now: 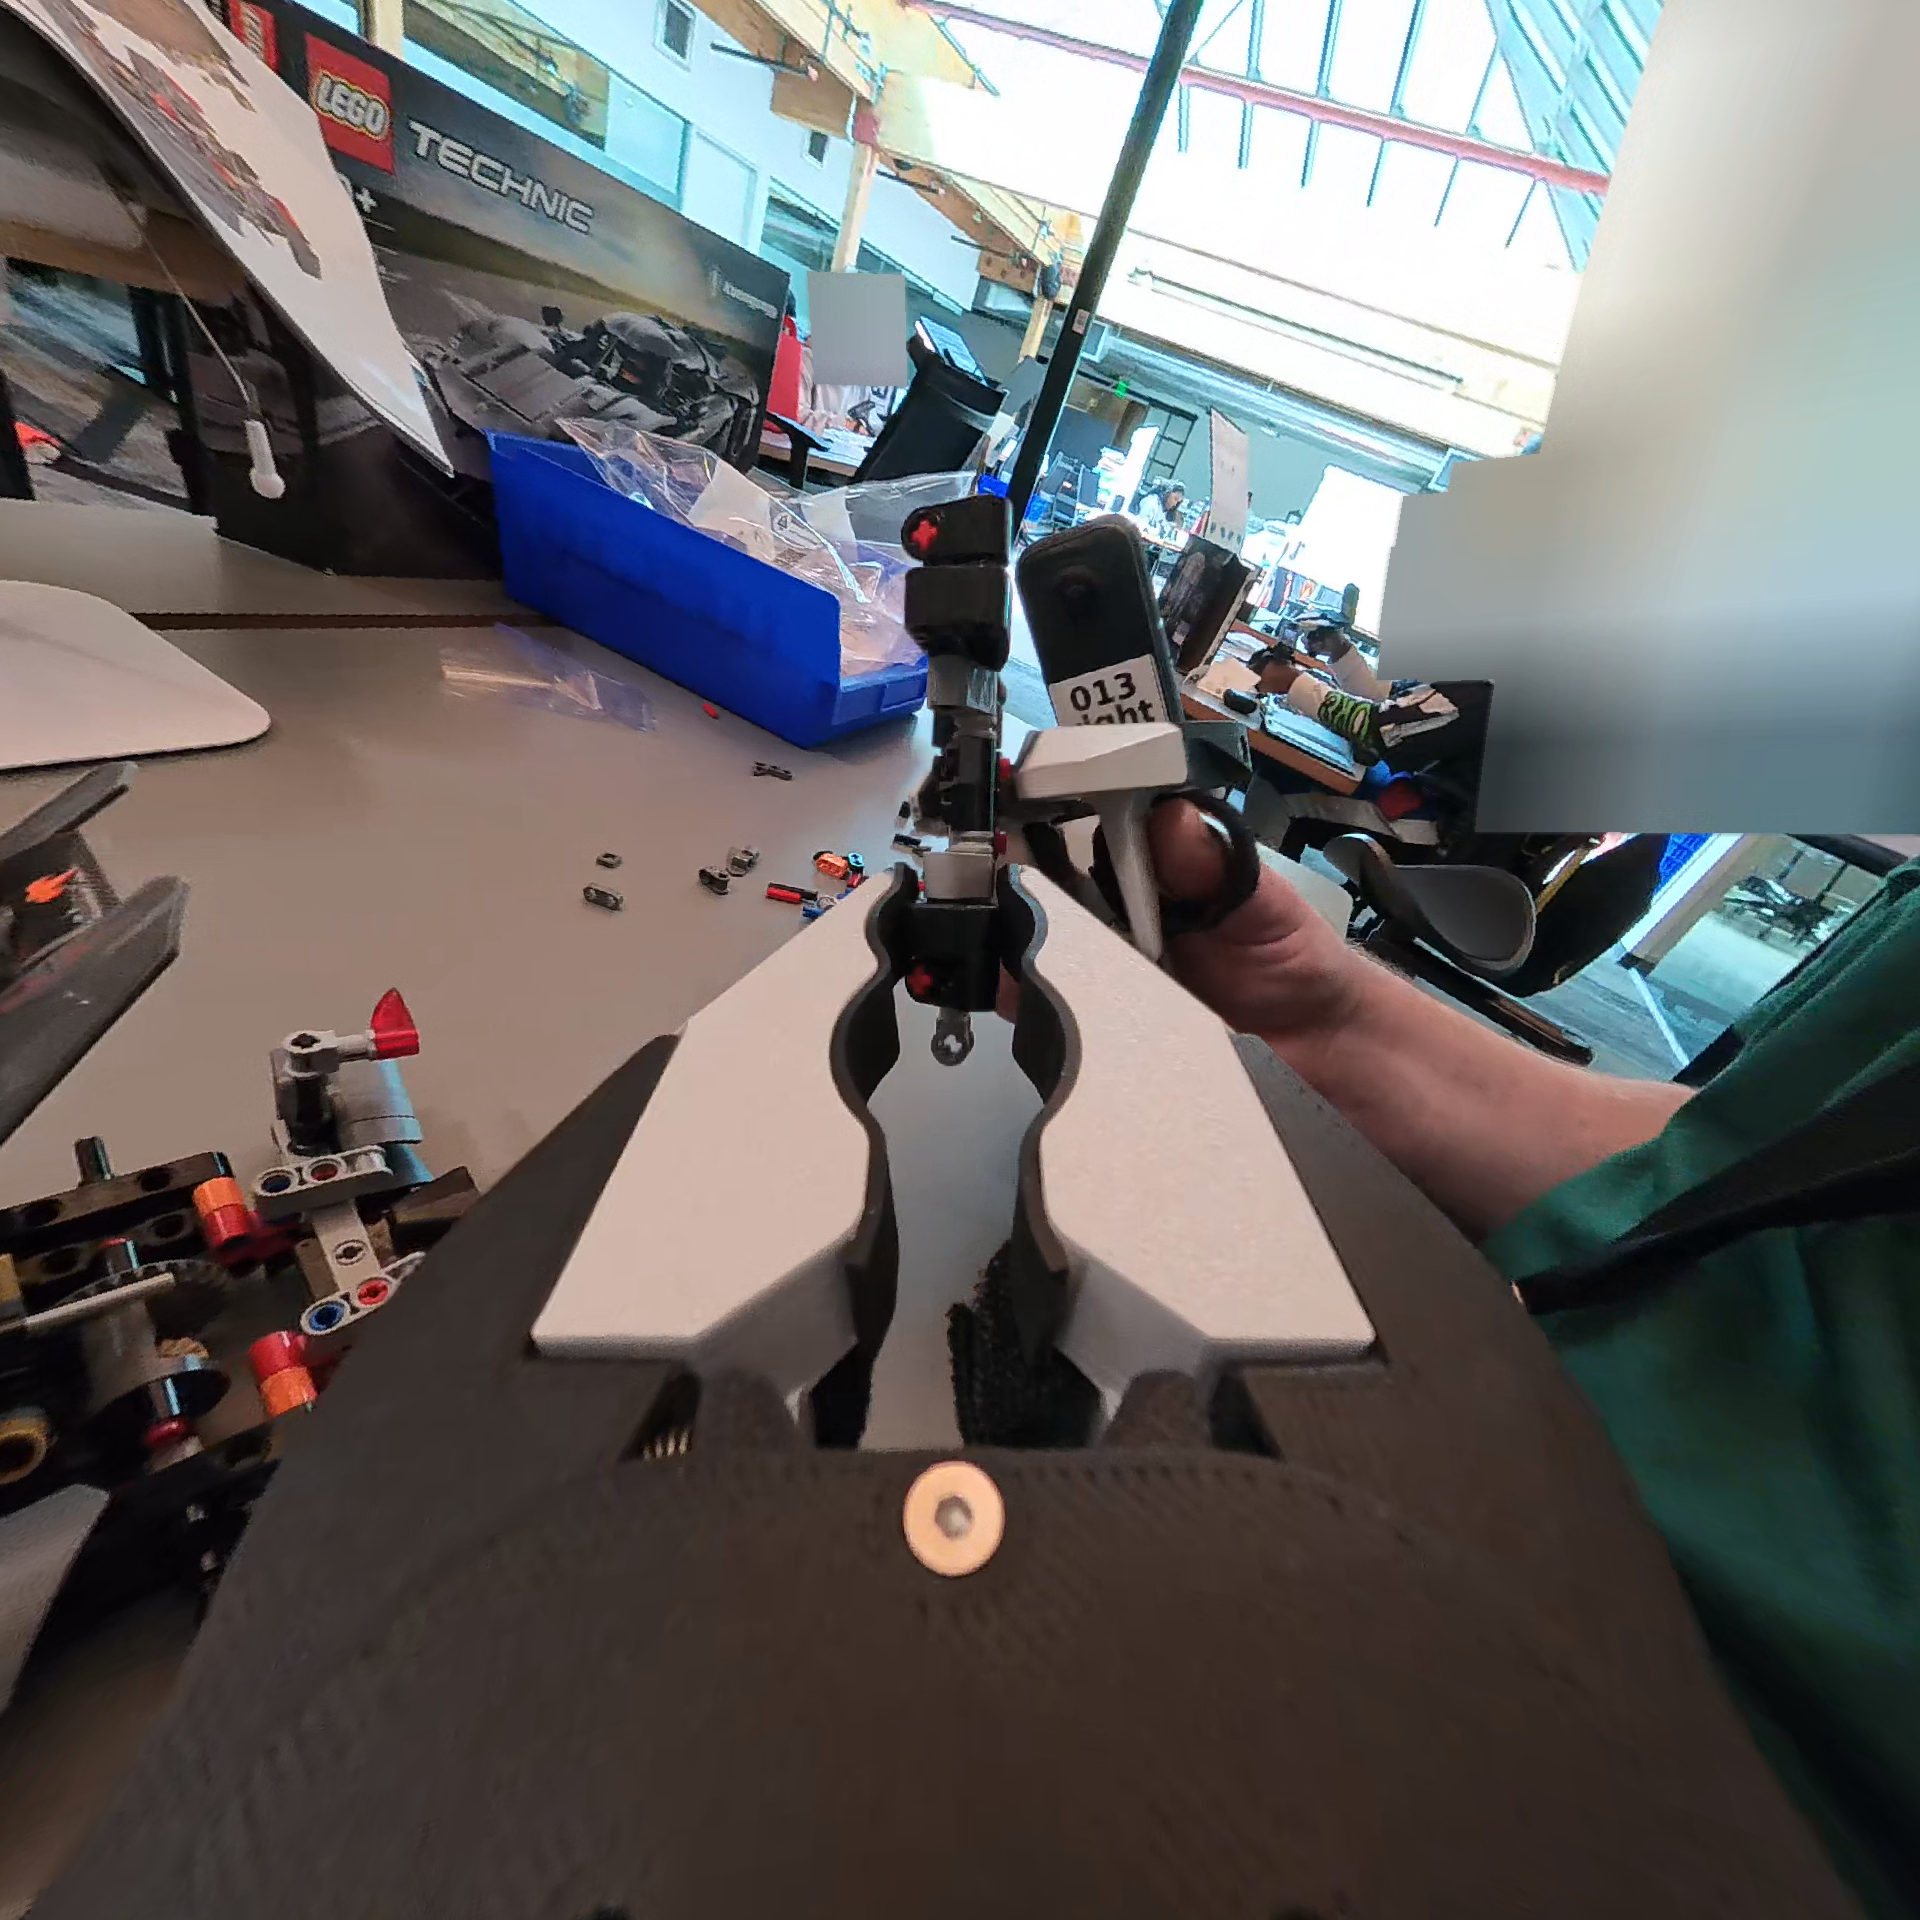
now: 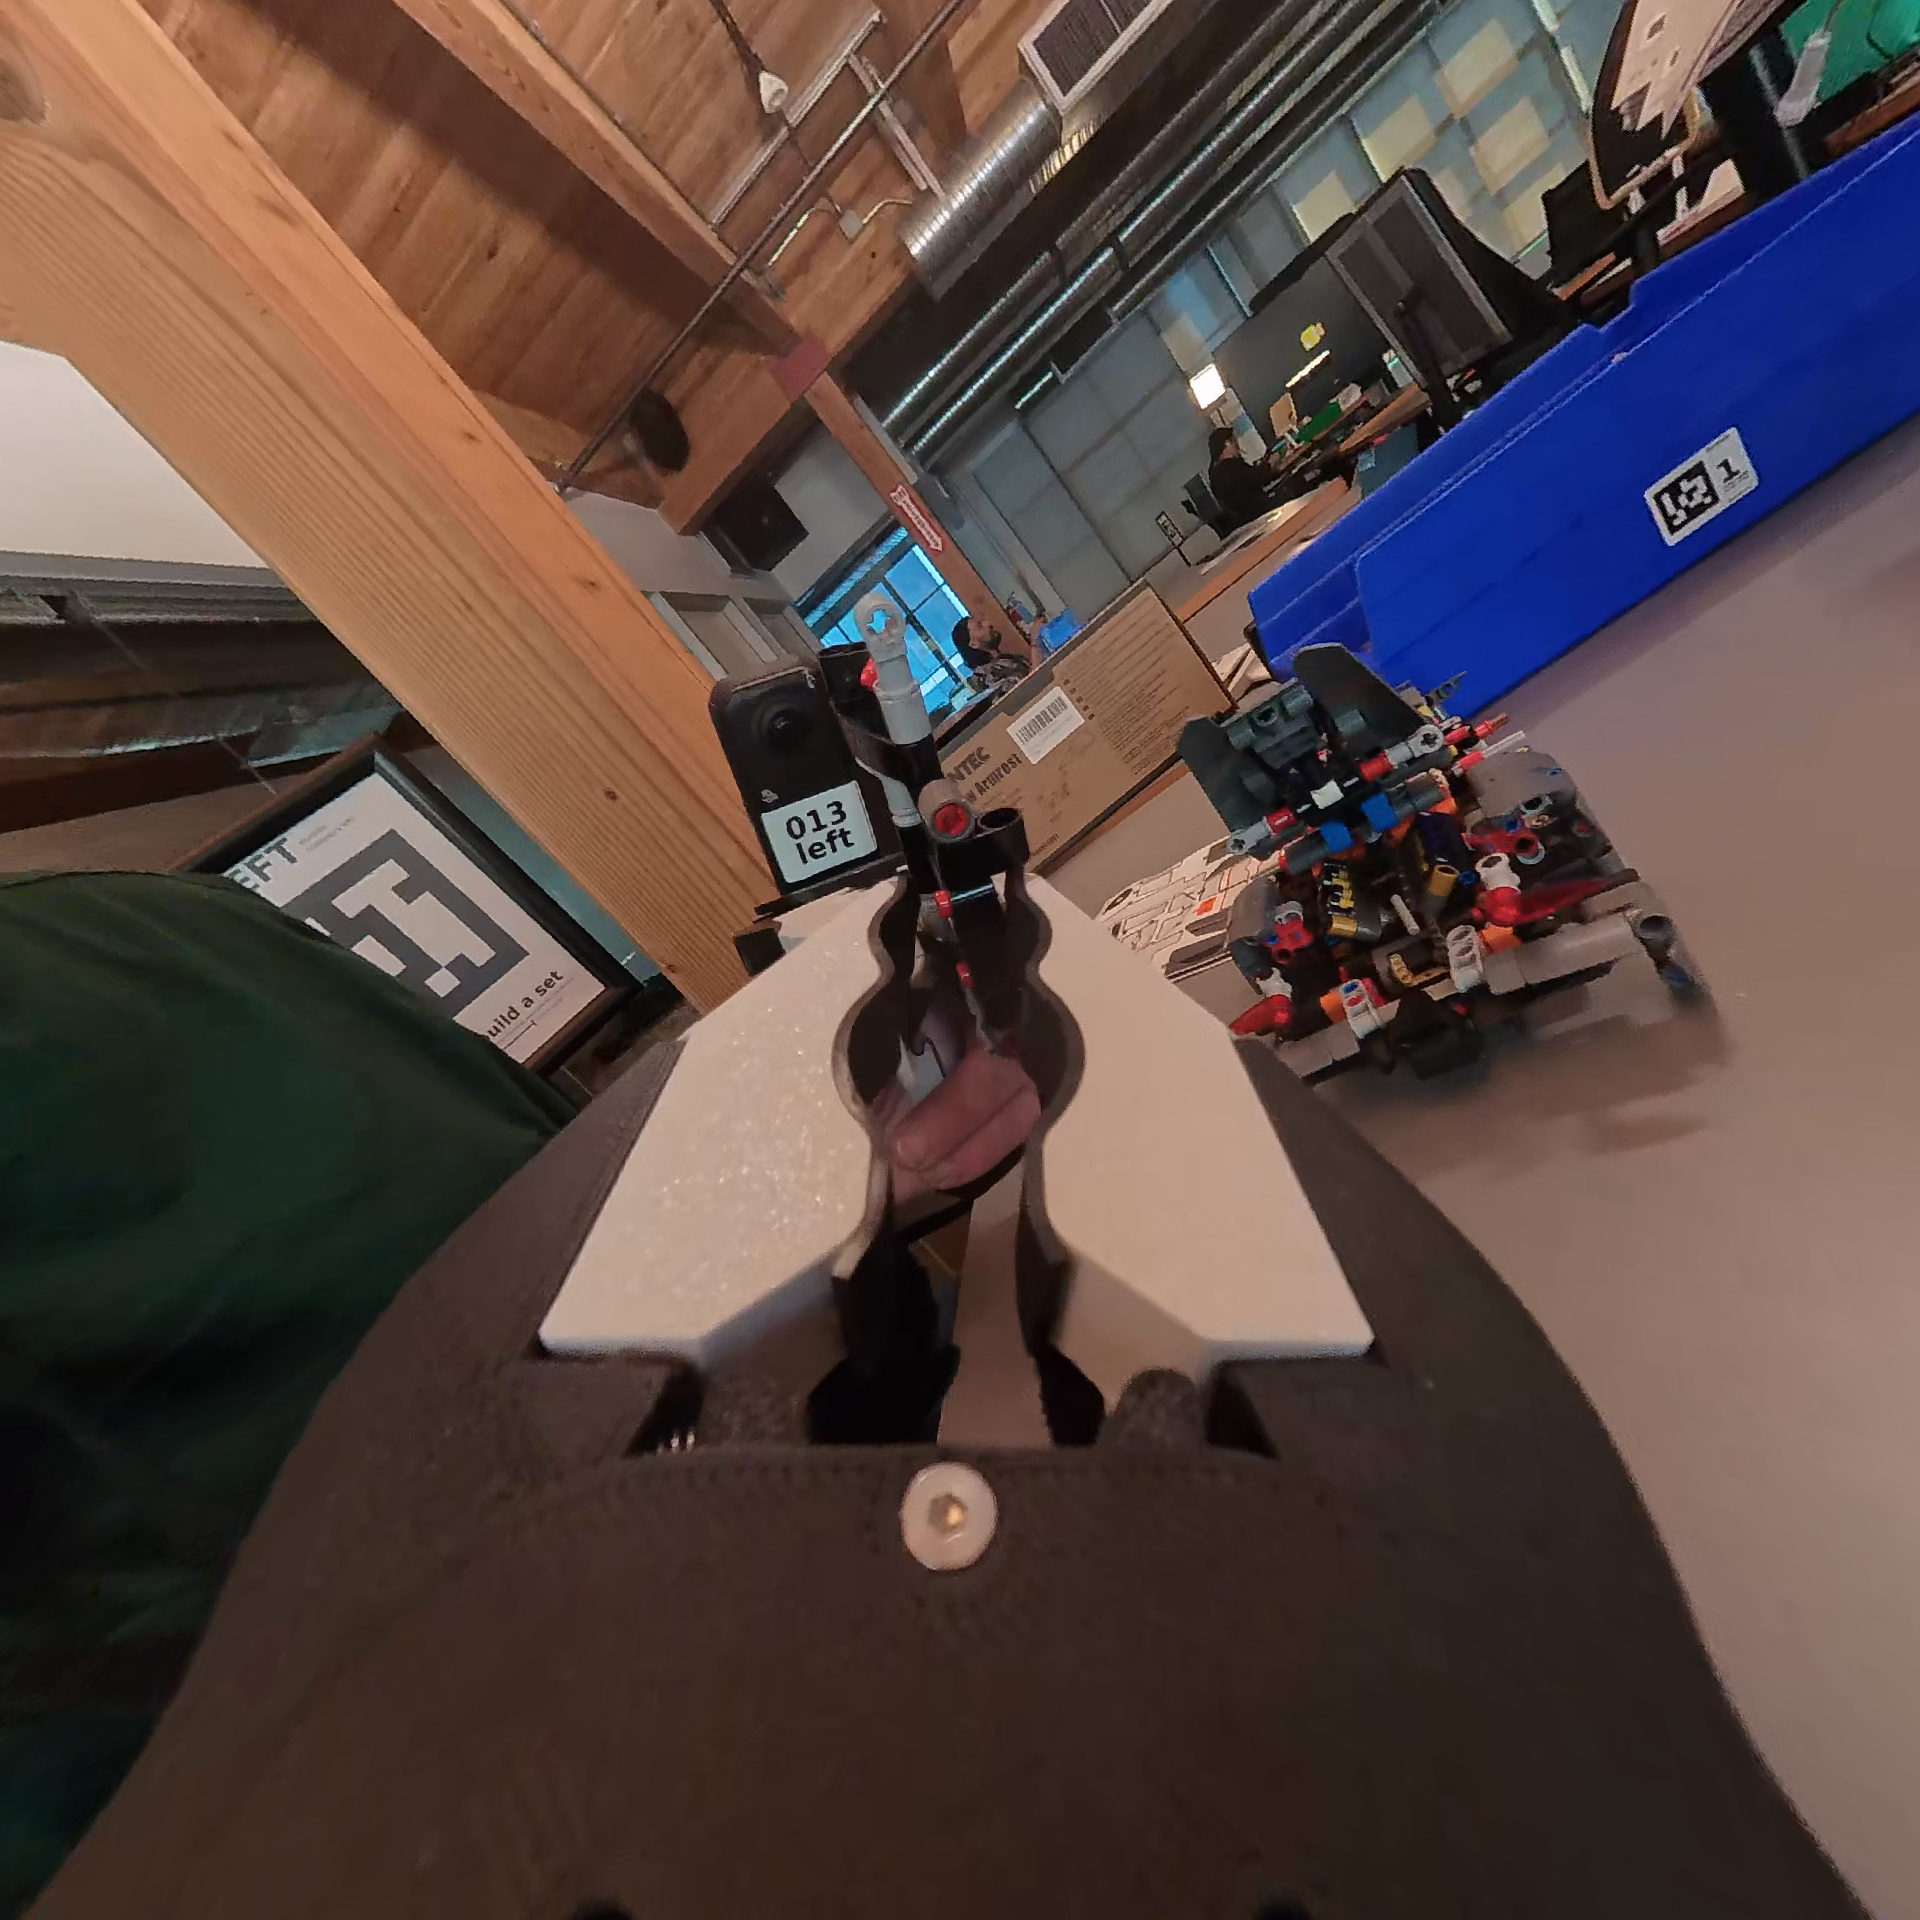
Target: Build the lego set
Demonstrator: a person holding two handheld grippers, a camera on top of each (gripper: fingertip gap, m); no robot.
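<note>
Grey table, blue bin holding clear plastic bags, both tools gripping strut.

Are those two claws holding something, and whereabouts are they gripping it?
Yes. Both pinch one slim black and grey lego assembly. The left gripper clamps its lower black end; the right gripper grips it near the middle, among its black links.

A grey table is seen carrying a blue bin of clear bags toward its far edge beside the set's box, small loose pieces scattered mid-surface, and a part-built model nearer its near-left edge.
</note>
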